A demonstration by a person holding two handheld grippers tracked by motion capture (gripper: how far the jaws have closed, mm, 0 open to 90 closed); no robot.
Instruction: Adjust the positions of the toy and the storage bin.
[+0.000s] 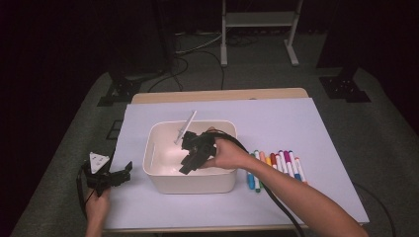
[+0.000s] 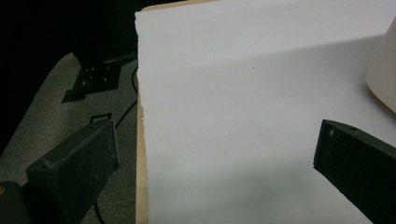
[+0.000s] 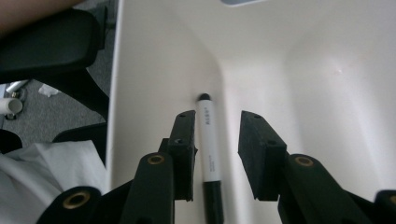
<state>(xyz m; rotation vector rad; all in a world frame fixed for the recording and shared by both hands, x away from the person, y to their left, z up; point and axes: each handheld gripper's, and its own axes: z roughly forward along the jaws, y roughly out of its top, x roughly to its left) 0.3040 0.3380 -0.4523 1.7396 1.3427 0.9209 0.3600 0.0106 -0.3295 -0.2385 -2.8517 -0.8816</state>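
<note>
**Two grippers, one marker in the bin**

Two grippers show in the high view. Your right gripper (image 1: 190,157) sits at centre frame, reaching down into the white bin (image 1: 158,180), your hand wrapped around its body. A white marker (image 1: 185,127) leans against the bin's far rim, just above the gripper. Right of the bin, a row of coloured markers (image 1: 274,165) lies on the white sheet (image 1: 296,123). Your left gripper (image 1: 111,177) rests at lower left, near the sheet's edge, well apart from the bin.

From the left gripper view, your two jaws stand spread wide at the bottom corners, with bare white sheet (image 2: 243,116) between them and nothing held. A curve of the bin (image 2: 385,70) shows at the right edge.

From the right gripper view, your jaws are parted inside the bin (image 3: 154,70). A white marker with a black cap (image 3: 208,140) lies on the bin's floor between them, running up the frame's centre. It is close to the left jaw, with a clear gap to the right jaw, so it is not pinched.
</note>
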